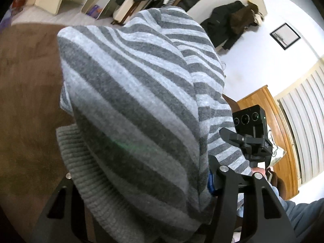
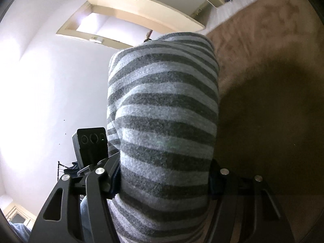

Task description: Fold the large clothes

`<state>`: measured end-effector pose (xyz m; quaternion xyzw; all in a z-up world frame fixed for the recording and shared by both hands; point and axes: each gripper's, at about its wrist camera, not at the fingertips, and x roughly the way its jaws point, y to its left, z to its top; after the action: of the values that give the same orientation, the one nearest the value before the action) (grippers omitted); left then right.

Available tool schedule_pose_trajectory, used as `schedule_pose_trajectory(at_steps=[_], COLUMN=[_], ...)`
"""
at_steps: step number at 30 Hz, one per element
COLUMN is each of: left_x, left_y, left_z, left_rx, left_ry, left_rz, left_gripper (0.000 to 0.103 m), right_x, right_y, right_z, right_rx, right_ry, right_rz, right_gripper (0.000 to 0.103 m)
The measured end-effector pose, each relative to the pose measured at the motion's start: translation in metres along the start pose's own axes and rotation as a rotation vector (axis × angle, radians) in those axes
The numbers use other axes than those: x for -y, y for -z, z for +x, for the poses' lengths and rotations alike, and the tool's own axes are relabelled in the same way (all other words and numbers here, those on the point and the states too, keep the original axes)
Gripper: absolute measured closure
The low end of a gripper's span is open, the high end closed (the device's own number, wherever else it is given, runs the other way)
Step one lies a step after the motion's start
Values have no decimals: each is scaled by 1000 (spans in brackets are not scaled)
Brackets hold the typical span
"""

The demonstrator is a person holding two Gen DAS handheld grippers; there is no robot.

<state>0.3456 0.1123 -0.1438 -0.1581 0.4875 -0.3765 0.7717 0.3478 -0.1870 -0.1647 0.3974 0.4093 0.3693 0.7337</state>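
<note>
A grey and light-grey striped knit sweater [image 1: 131, 85] hangs bunched in a thick fold and fills the middle of both views. Its ribbed hem [image 1: 81, 162] droops at the lower left of the left wrist view. My left gripper [image 1: 141, 178] is shut on the bundle, with a blue pad [image 1: 210, 182] pressed into the cloth. In the right wrist view the same sweater [image 2: 164, 101] stands up between the fingers of my right gripper [image 2: 164, 182], which is shut on it from both sides. Each view shows the other gripper's camera block [image 1: 247, 119] [image 2: 91, 139] close beside the cloth.
A brown plush surface [image 1: 26, 85] [image 2: 263, 101] lies below the lifted sweater. A dark coat [image 1: 228, 26] hangs on the white wall, with a wooden cabinet [image 1: 269, 111] and window blinds [image 1: 303, 105] at the right. A person's blue sleeve [image 1: 303, 218] shows at the lower right.
</note>
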Motion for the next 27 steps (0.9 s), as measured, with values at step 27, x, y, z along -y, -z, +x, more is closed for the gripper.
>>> schedule_pose_trajectory(at_steps=[27], left_x=[245], left_y=[38], left_z=[123], left_rx=[-238], left_ry=[236], left_rz=[328], left_gripper=[44], right_x=[-36], right_y=[134], right_z=[-310], right_rx=[375], right_ry=[273], right_rz=[55], right_gripper=[41])
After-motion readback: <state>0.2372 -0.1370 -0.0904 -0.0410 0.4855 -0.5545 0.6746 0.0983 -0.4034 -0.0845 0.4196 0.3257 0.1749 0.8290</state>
